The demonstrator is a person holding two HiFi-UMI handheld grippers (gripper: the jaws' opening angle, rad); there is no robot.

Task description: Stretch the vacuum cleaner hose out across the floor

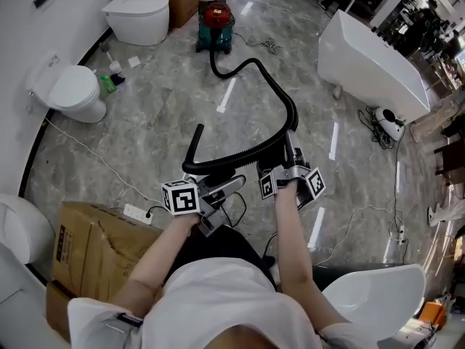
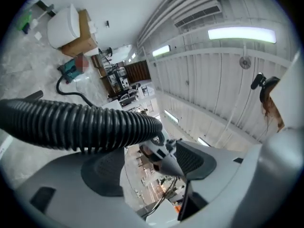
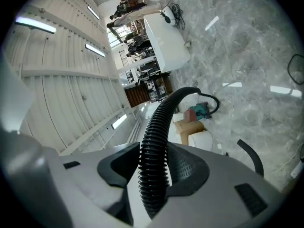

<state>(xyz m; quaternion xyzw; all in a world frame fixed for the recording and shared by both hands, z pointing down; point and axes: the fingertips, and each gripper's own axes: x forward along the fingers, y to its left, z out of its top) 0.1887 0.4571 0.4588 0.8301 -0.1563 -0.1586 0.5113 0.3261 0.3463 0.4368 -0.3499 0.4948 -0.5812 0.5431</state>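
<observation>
Hose [image 1: 280,100] loops from the vacuum cleaner [image 1: 216,24]. Right gripper [image 3: 152,175] is clamped on it. Left gripper [image 2: 147,165] jaws are apart, hose lying across one pad. Bathtub [image 1: 370,64], toilet [image 1: 73,93] and cardboard box [image 1: 87,246] are nearby.

Grey marble floor [image 1: 160,122], red vacuum cleaner [image 1: 216,26], toilet [image 1: 73,93], cardboard box [image 1: 91,249], white bathtub [image 1: 370,67]

hose [image 1: 291,111]: black ribbed plastic, matt | floor [image 1: 160,122]: glossy marble-look stone | box [image 1: 94,251]: plain cardboard
</observation>
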